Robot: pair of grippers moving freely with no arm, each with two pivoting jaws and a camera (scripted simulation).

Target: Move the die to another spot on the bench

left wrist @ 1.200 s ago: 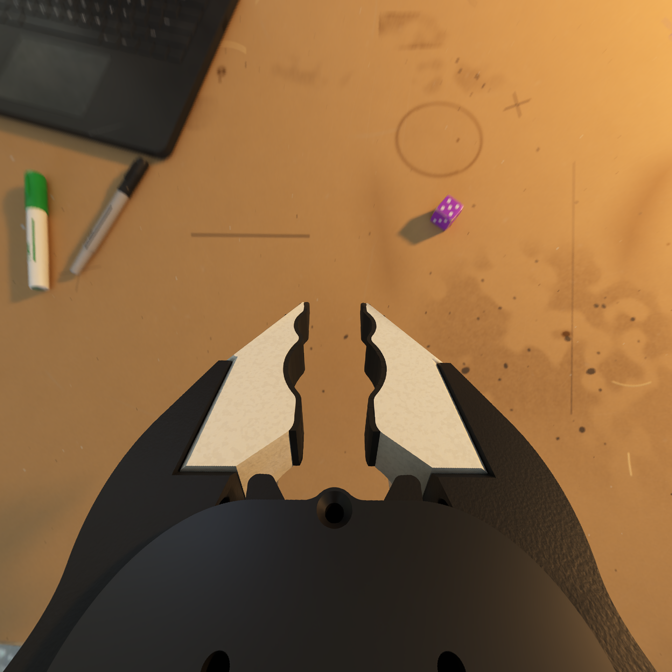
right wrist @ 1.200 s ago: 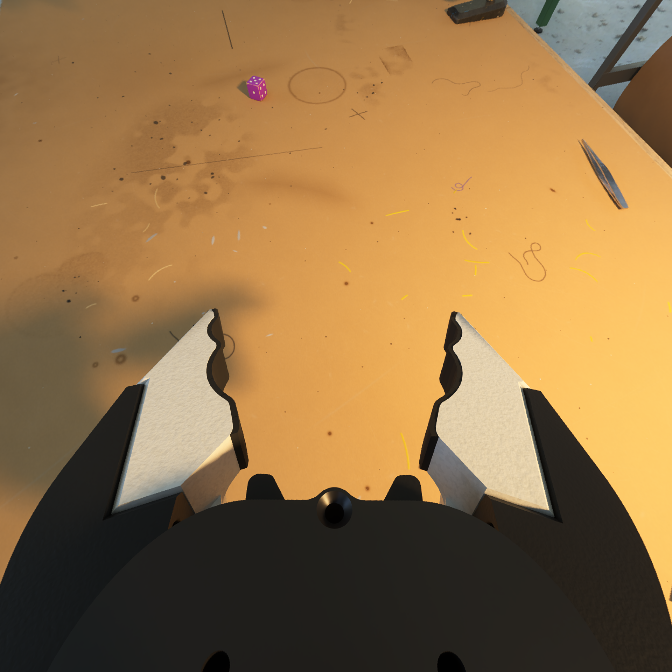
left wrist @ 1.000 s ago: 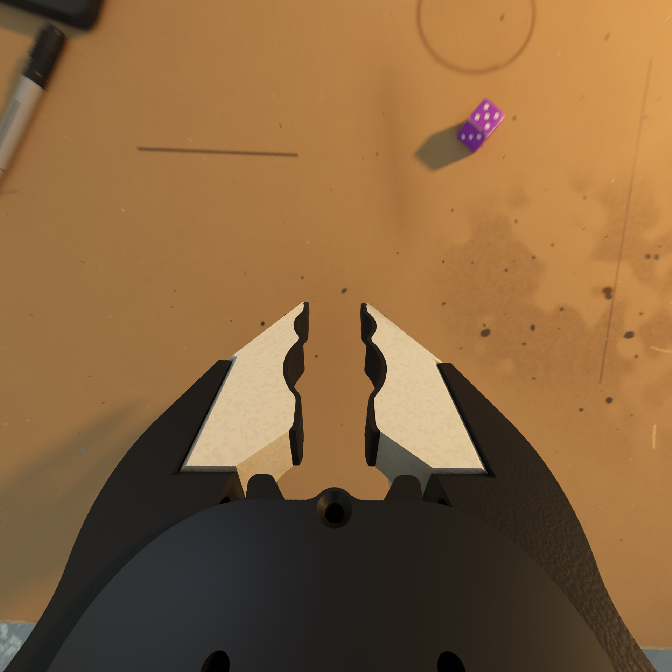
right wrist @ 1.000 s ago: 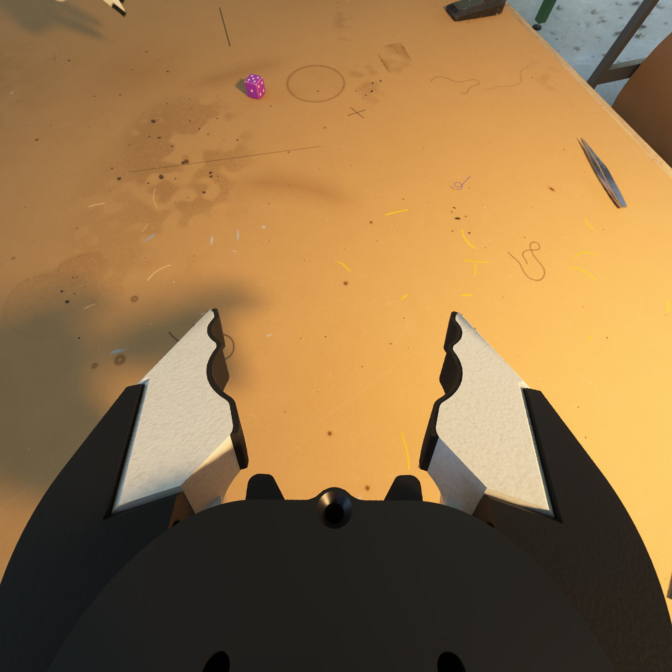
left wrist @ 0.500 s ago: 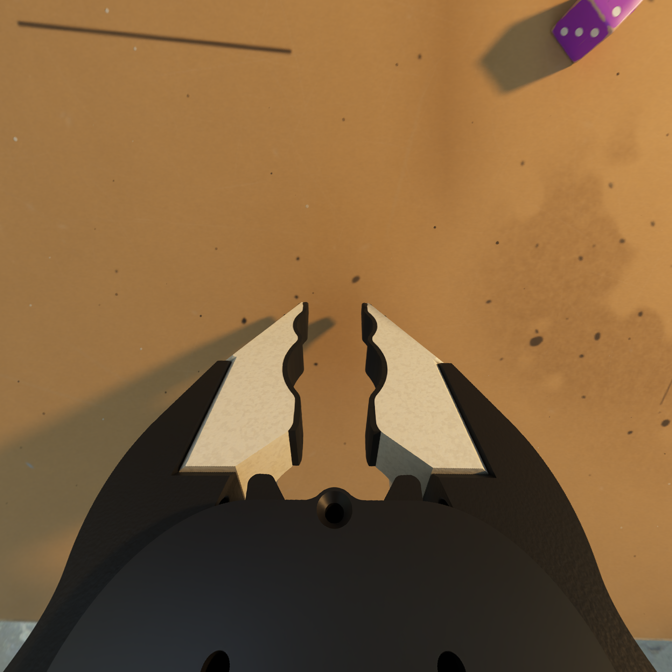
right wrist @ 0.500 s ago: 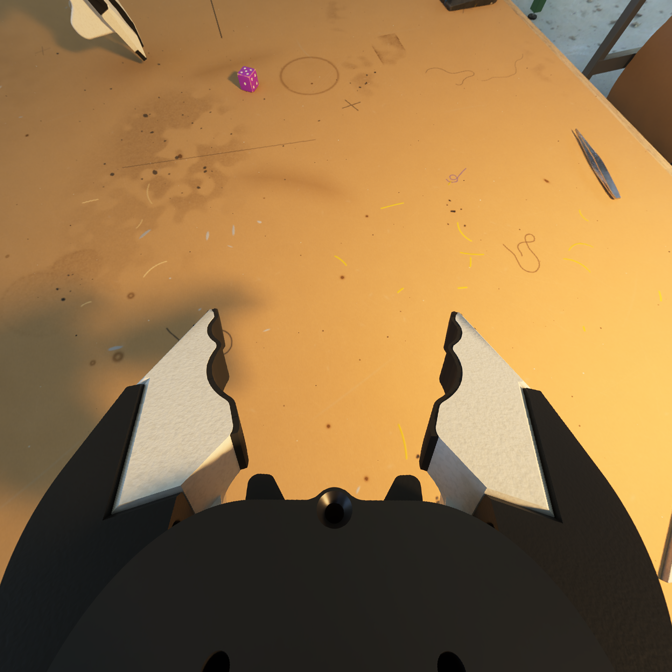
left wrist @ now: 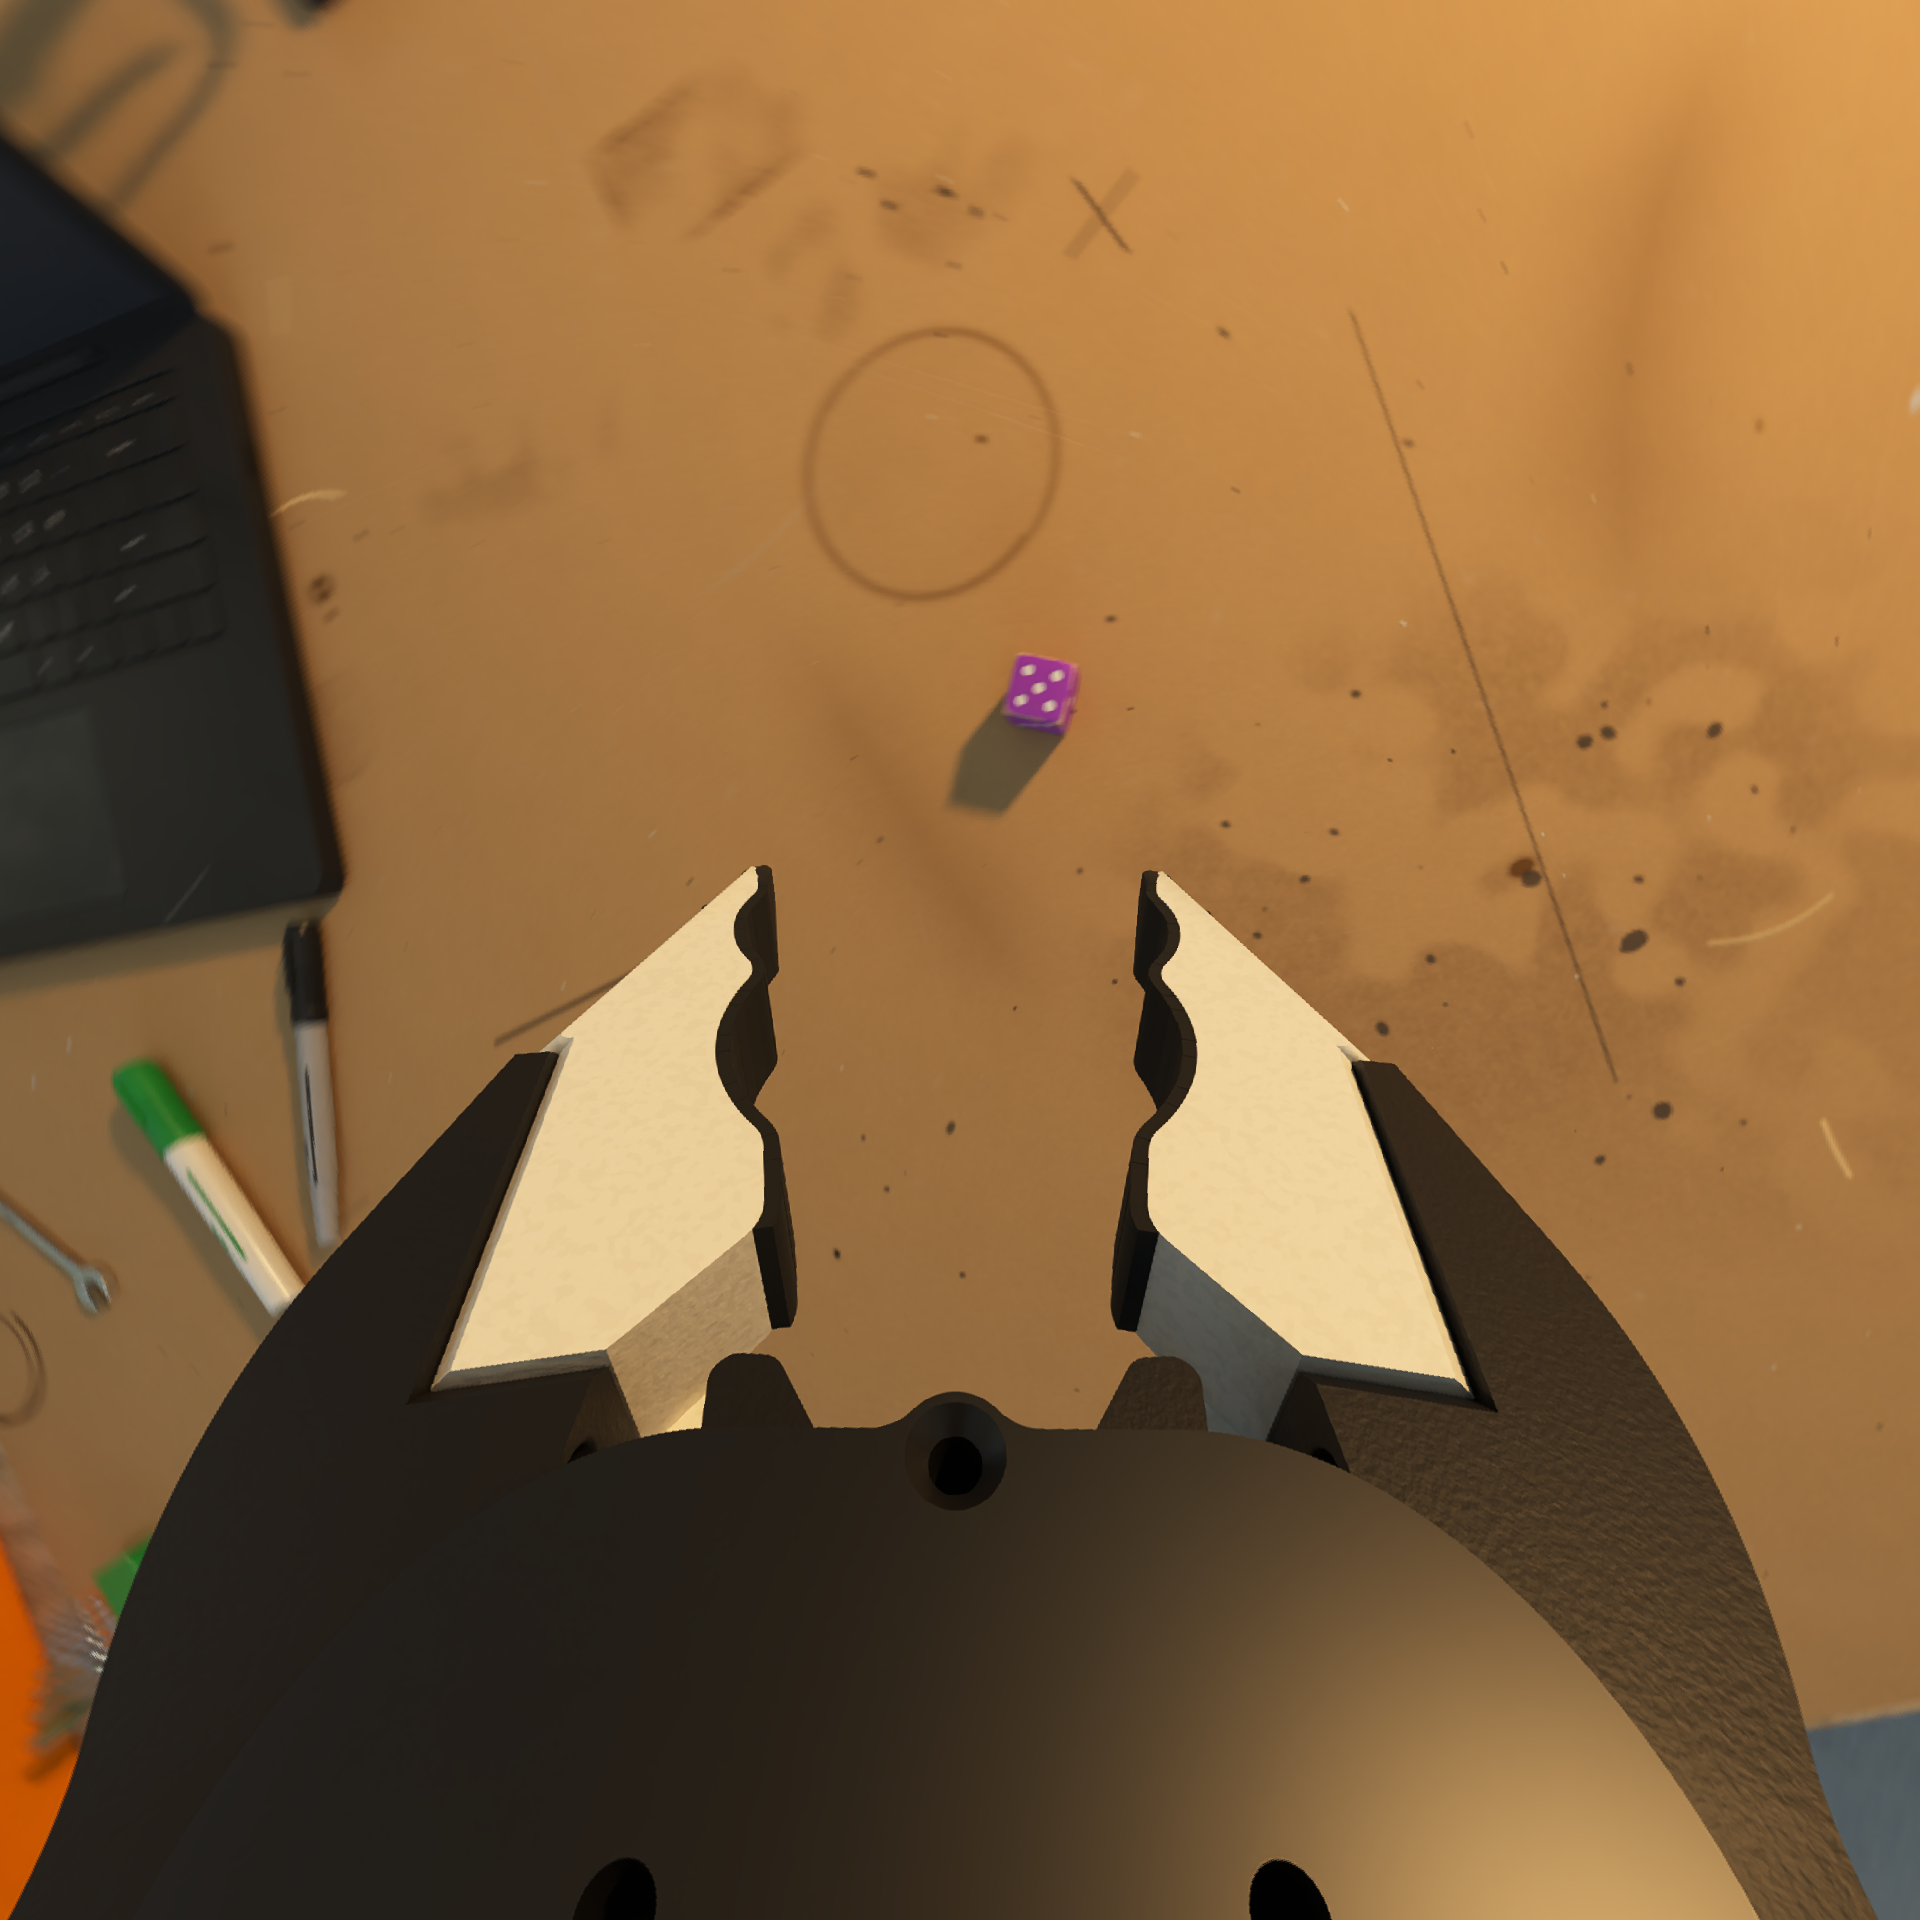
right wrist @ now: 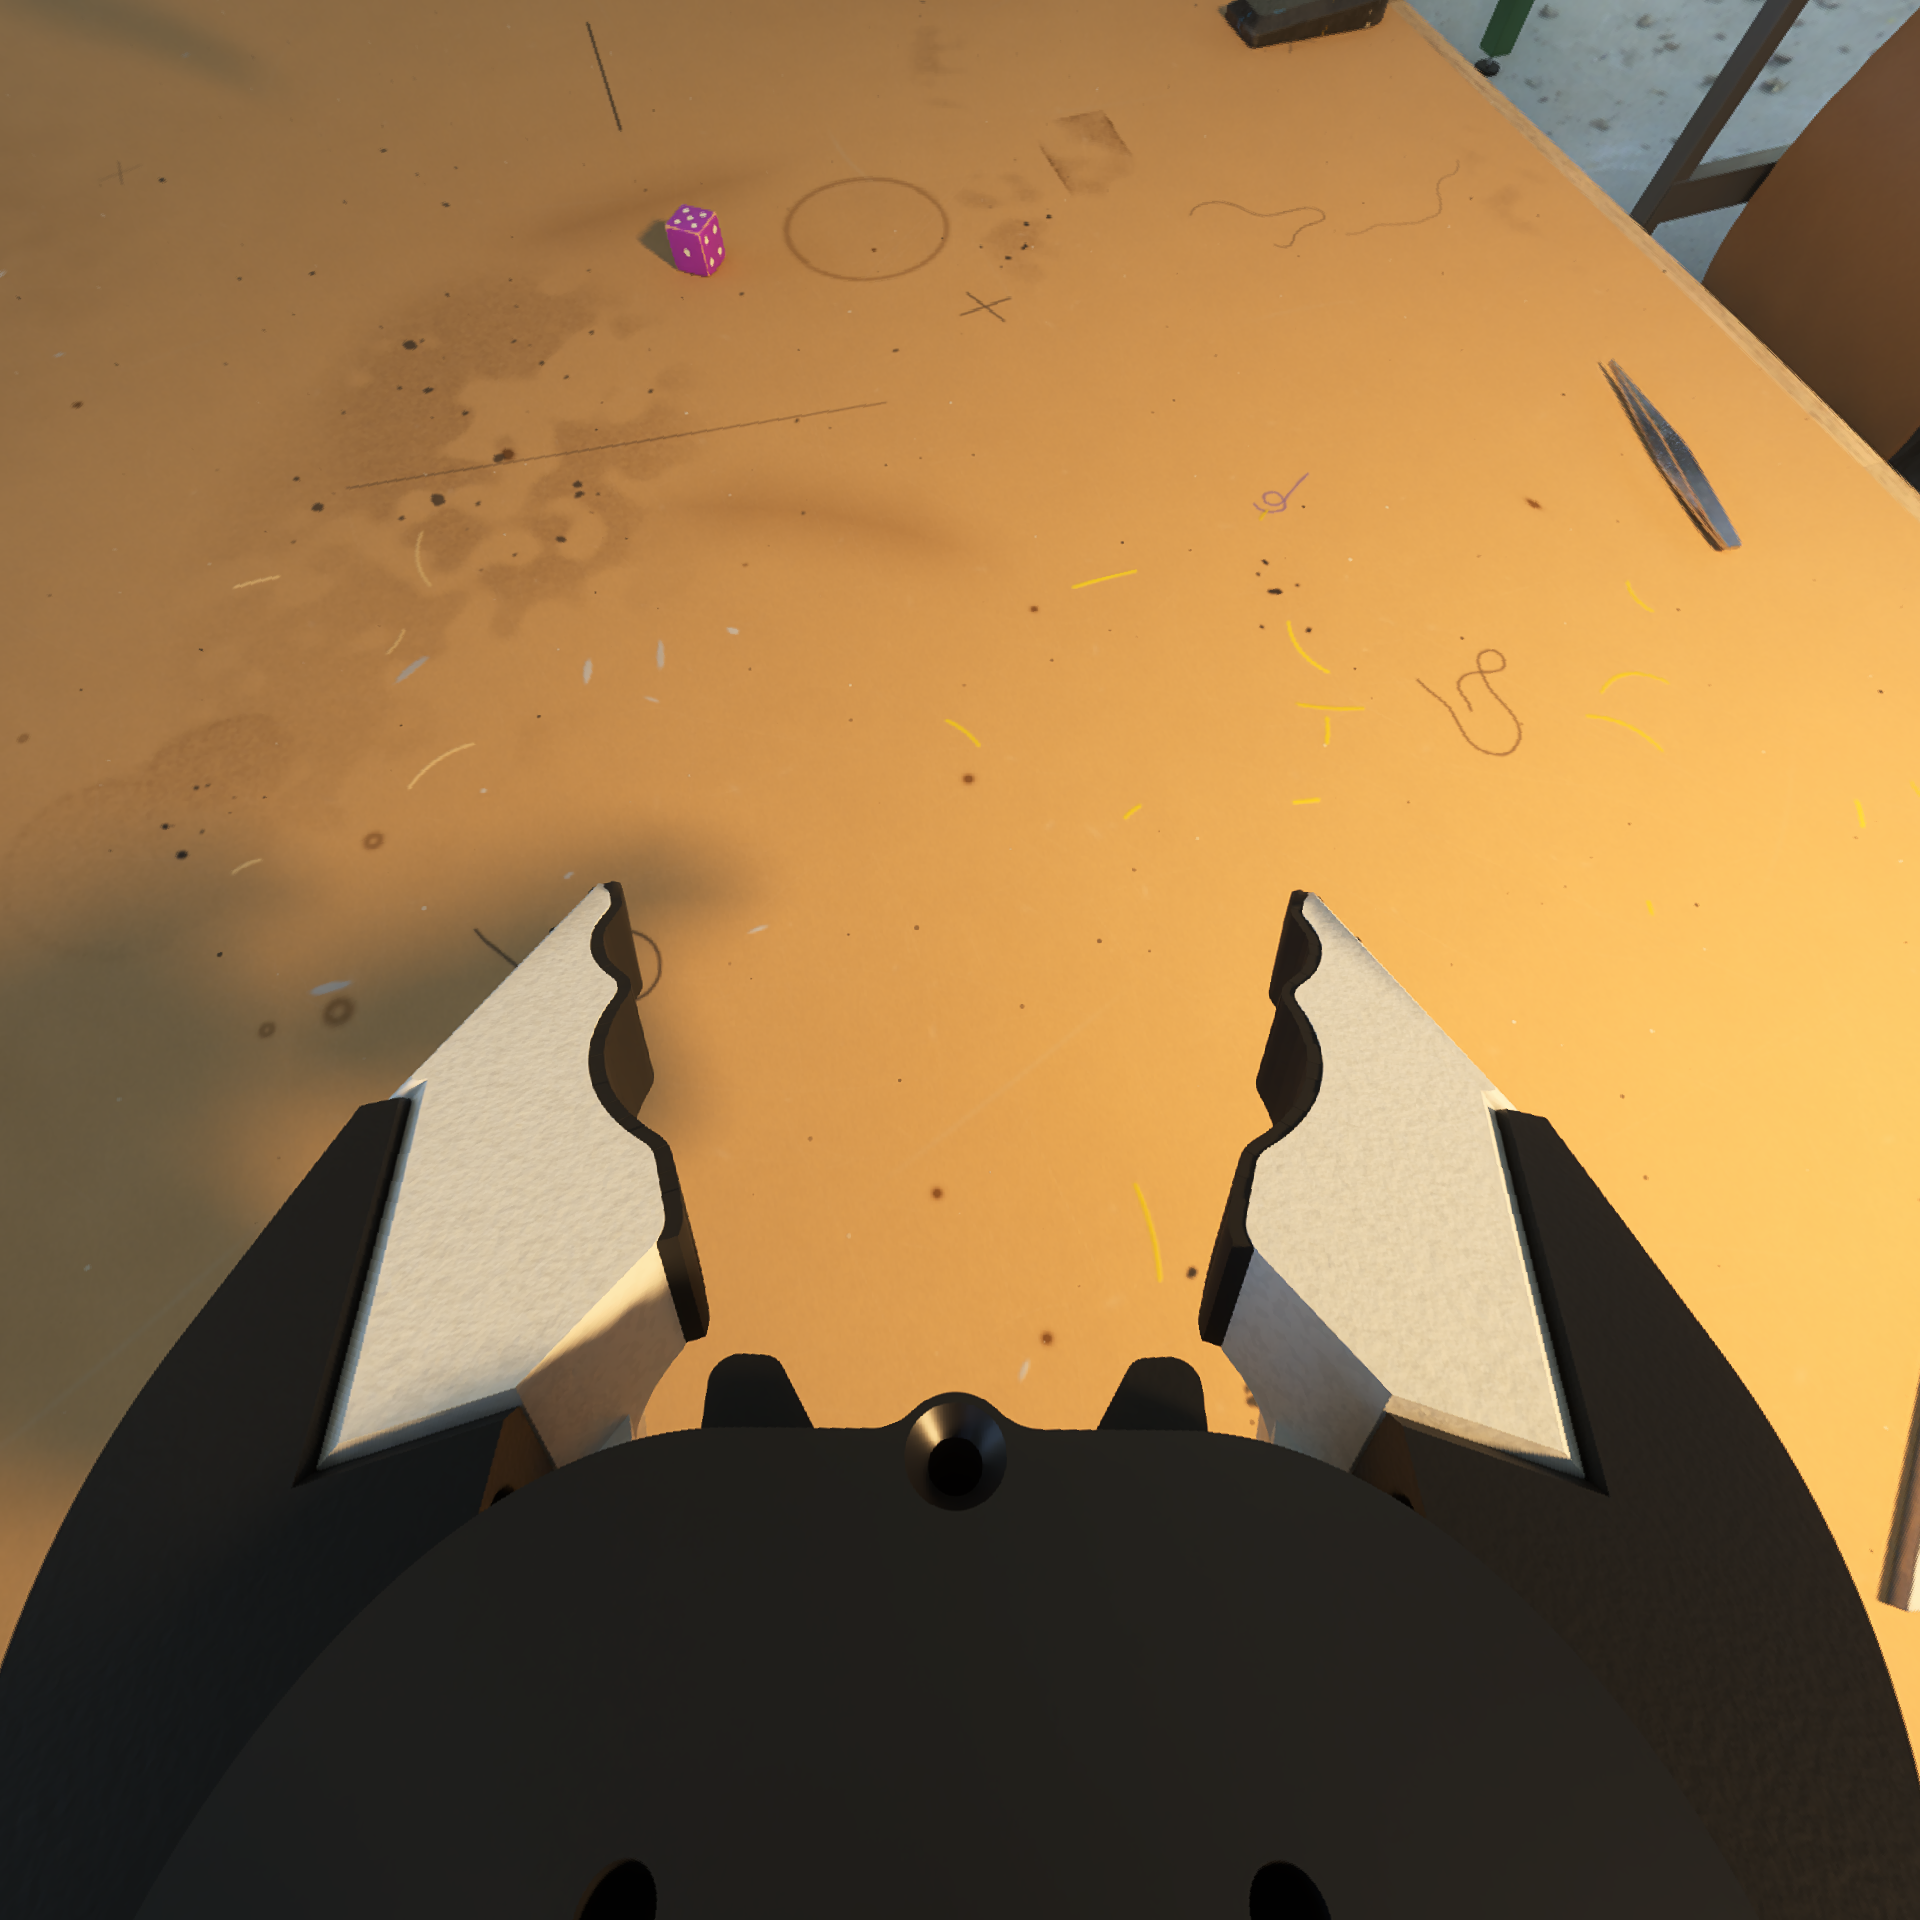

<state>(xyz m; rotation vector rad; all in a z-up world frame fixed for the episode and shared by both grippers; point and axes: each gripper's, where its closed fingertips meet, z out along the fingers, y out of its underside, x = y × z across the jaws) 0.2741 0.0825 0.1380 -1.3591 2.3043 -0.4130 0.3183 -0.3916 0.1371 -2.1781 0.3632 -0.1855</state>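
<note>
A small purple die with white pips lies on the orange-brown bench, just below a drawn circle. My left gripper is open and empty, above the bench, with the die a short way ahead of its fingertips and slightly right of centre. In the right wrist view the die sits far ahead at the upper left, left of the drawn circle. My right gripper is wide open and empty, low over the bench.
A black laptop lies at the left, with a black marker, a green-capped marker and a small wrench below it. A dark flat blade lies near the bench's right edge.
My left gripper has opened wider, risen and turned back, so the die sits ahead of its fingertips and the laptop and markers show again. It has left the right wrist view. The right gripper barely moved.
</note>
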